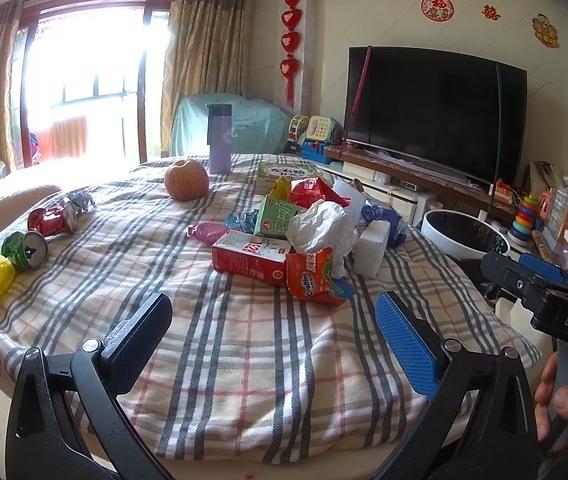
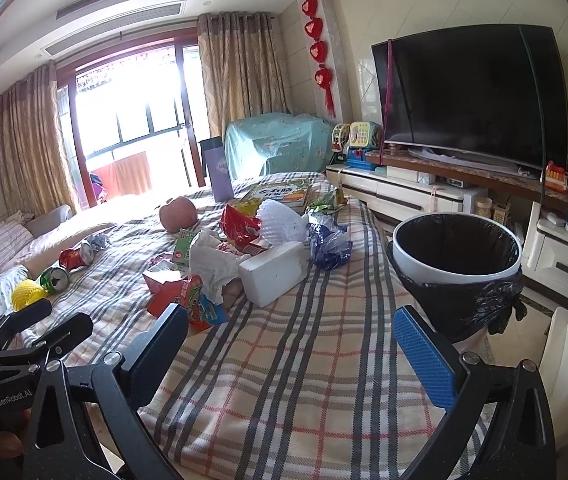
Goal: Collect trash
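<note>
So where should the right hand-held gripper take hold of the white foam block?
Probably across the white foam block at its two long flat sides, coming from the near end that faces the right hand-held gripper. Those faces are parallel, and the open jaws look wide enough. Crumpled paper crowds its left side.

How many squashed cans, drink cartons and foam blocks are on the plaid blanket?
Squashed cans: 2, red can and green can
Drink cartons: 2, red carton and green carton
White foam blocks: 1
Total: 5
</note>
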`<state>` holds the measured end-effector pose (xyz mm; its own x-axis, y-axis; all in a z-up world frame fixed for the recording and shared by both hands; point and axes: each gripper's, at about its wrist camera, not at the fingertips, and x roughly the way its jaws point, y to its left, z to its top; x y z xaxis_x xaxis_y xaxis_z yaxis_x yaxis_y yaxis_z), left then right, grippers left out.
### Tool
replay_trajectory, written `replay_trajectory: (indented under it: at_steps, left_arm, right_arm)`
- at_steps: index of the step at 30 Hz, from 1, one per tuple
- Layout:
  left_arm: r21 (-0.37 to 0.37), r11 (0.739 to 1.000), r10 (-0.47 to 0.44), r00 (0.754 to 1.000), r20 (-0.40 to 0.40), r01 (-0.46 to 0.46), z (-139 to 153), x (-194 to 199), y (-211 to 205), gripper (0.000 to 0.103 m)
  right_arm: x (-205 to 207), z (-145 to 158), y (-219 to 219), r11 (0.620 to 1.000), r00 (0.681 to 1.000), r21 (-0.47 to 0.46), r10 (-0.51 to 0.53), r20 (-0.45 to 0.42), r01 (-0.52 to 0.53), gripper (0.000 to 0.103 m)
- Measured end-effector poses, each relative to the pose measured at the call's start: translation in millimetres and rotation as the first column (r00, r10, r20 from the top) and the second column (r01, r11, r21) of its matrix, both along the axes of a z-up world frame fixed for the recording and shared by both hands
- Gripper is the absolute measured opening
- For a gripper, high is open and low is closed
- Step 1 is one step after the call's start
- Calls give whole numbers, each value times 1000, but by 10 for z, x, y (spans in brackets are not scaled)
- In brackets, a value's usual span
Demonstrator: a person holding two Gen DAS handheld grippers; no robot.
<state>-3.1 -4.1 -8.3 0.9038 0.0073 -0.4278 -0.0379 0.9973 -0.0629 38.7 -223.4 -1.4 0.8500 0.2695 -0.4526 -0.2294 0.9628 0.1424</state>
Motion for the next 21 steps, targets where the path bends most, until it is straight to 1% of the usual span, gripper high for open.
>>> replay_trajectory:
  at_steps: [6, 12, 18, 21]
  left_arm:
    - [-15, 1000, 7, 999, -33, -8, -59, 100, 61, 103]
    - [-25, 1000, 1, 997, -72, -3, -123, 208, 92, 103]
    - [-61, 998, -38, 993, -111, 31, -137, 379, 143, 103]
    - [-67, 997, -56, 991, -124, 48, -131, 481, 157, 103]
  right_arm:
    - [82, -31, 19, 1000, 1000, -2, 4, -17, -4, 103]
    - [205, -98, 21, 1000, 998, 7, 18, -55, -17, 103]
    - [400, -148, 61, 999, 994, 0, 39, -98, -39, 103]
    - [522, -170, 85, 999, 991, 4, 52, -121, -52, 102]
